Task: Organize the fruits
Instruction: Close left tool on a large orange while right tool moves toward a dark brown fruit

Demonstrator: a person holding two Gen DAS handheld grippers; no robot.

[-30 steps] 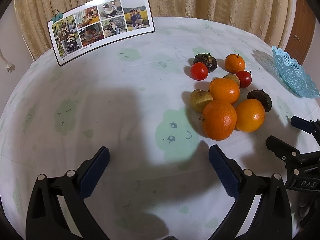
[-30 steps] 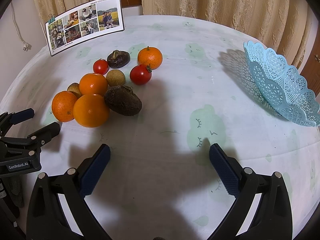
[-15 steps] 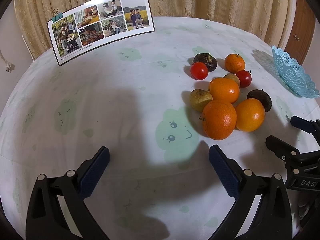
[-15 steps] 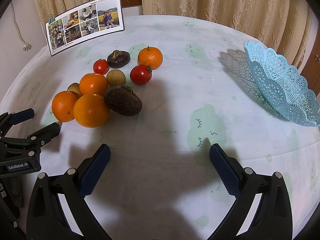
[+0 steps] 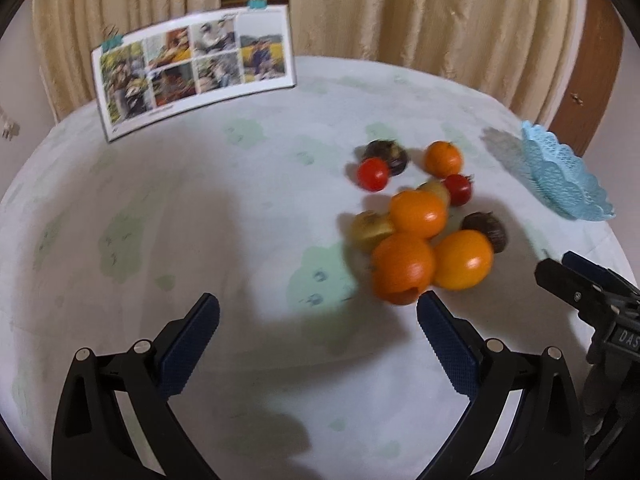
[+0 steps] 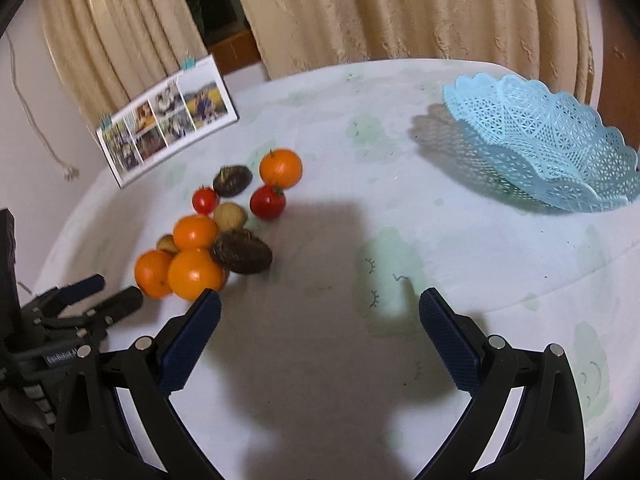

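A cluster of fruit lies on the round table: several oranges (image 5: 403,267) (image 6: 196,274), two red tomatoes (image 5: 373,174) (image 6: 268,201), dark brown fruits (image 6: 241,256) (image 5: 485,230) and small yellowish fruits (image 5: 370,230). A light blue lattice basket (image 6: 540,140) (image 5: 560,176) stands empty to the right. My left gripper (image 5: 318,326) is open and empty, its right finger just in front of the nearest orange. My right gripper (image 6: 320,322) is open and empty, its left finger beside the front orange.
A photo collage card (image 5: 192,68) (image 6: 168,120) stands clipped at the table's back left. Beige curtains hang behind the table. The tablecloth (image 5: 200,220) is pale with green cloud prints. Each gripper shows at the edge of the other's view.
Both views have shifted and blurred: both grippers have moved and tilted up. The fruit pile now sits nearer the left gripper's right finger and the right gripper's left finger. Jaws stay open.
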